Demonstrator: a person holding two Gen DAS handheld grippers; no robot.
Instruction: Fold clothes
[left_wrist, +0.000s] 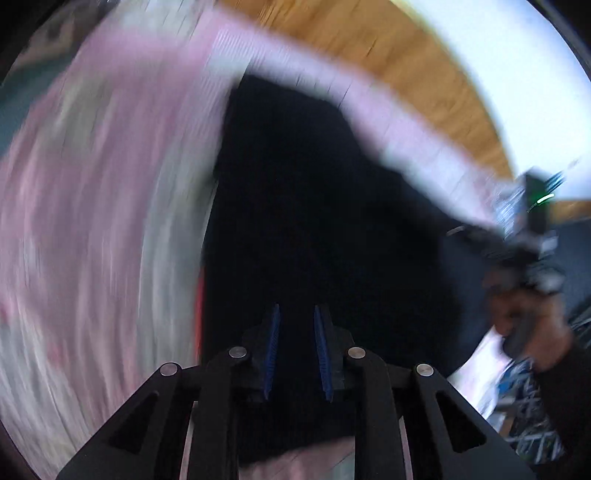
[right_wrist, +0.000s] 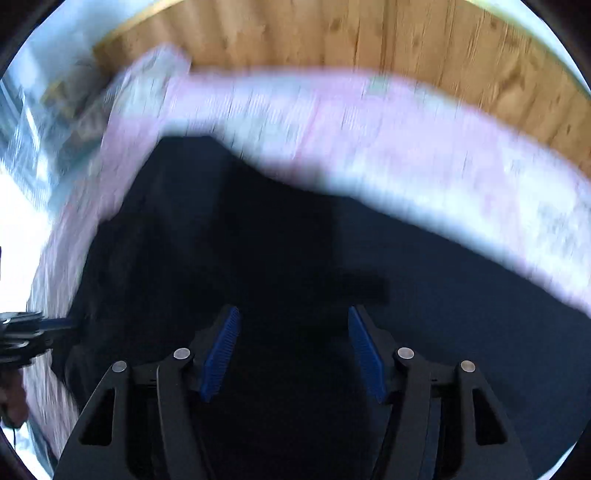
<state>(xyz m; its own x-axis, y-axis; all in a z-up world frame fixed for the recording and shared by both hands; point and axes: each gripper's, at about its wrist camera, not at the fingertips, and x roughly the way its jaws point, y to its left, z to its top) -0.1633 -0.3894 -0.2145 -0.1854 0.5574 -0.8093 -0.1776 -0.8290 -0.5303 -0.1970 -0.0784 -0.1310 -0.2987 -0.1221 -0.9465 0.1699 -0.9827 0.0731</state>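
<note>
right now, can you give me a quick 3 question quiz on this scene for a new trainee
1. True or false: the right gripper has its jaws spread wide over the dark garment.
2. Multiple choice: what does the dark garment lie on? A) a bare wooden floor B) a pink and white sheet C) a metal tray
3. Fill in the word: in the left wrist view, the left gripper has its blue pads set ______ than the right gripper's pads.

Key
1. True.
2. B.
3. Closer; whether they pinch any cloth cannot be told, since the garment is very dark and the view is blurred.
</note>
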